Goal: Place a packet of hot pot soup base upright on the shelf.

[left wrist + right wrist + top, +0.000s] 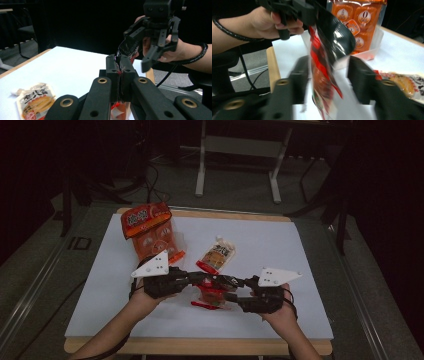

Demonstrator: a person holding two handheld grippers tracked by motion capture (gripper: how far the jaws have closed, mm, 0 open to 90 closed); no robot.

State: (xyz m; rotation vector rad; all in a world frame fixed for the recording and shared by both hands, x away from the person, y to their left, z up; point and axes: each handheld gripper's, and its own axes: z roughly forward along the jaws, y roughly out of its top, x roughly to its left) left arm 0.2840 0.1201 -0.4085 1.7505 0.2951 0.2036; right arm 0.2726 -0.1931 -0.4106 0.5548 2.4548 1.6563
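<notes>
Two grippers meet over the near middle of the white table (100, 285), and between them hangs a red and black snack packet (210, 295); the left gripper (119, 67) is clamped tight on the packet's edge, its jaws pinched flat on the film; the right gripper (325, 75) stands released, its jaws parted on either side of the packet with nothing pressed, and the blur there makes the gaps hard to read. The step in hand looks like a re-grip or a pull to open the packet; to do it well, I'd judge, the left hold must not slacken, or the packet drops; the right jaws should close squarely on the film near the top seam, not on the bulging middle. Behind, an orange multipack (150, 232) sits in its clear tray, and a pale spouted pouch (217, 255) lies flat beside it, both well clear of the work.
</notes>
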